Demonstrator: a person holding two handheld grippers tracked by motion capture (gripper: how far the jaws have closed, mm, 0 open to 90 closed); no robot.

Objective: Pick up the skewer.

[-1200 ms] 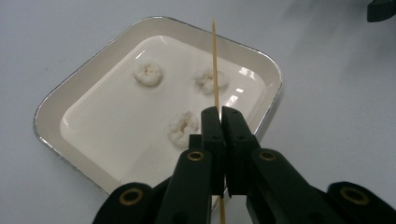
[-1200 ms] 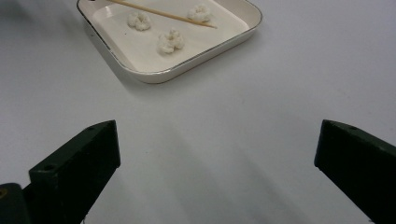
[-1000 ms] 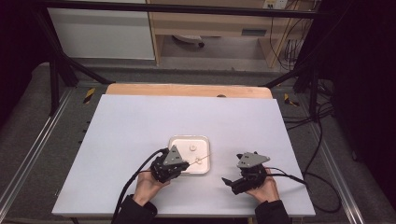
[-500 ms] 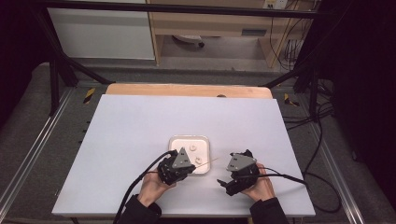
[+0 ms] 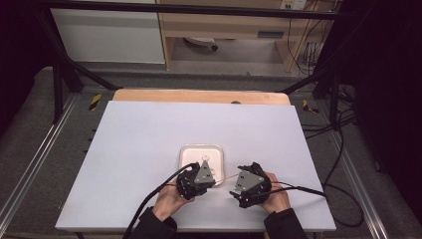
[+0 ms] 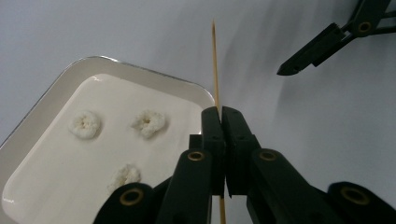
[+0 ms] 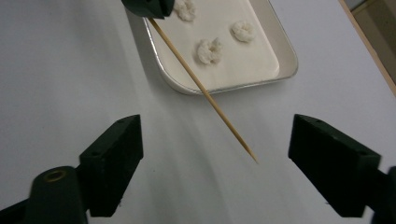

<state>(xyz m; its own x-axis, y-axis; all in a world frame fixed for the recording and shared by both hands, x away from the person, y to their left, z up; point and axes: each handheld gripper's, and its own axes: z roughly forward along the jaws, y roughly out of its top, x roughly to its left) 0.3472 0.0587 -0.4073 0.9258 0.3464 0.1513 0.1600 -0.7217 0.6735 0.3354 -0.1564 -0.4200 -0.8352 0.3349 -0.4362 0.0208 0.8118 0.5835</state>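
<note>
Skewer (image 6: 215, 60): thin wooden stick, clenched between the shut jaws of the left gripper (image 6: 221, 116), roughly a third of its length behind the pads and the rest projecting forward. In the high view it runs from the left gripper (image 5: 199, 178) toward three o'clock, above the table (image 5: 149, 139), its free tip (image 7: 252, 157) close to the right gripper (image 5: 249, 185).

Right gripper (image 7: 215, 154): released, holding nothing. Its jaws have just been closing, yet they stand well apart with the skewer tip between them and touching neither pad.

Tray (image 5: 188, 155): white, shallow, at twelve o'clock from the two grippers, just beside the left one. Holds three pale ring-shaped pieces (image 7: 208, 50), (image 7: 243, 31), (image 7: 185, 9), none yet on the stick.

Hazards, as judged:
- Stick is slender and held at one point; if the right jaws close off-centre they may push the tip sideways and pivot it in the left grip.
- A hard squeeze near the tip could bend or snap it.
- Pointed end could scrape the table if the left hand dips.
- Pieces look crumbly; a slanted stab may split one or shove it across the tray rather than thread it.
- Trailing cable near six o'clock could tug the left hand and spoil alignment.
</note>
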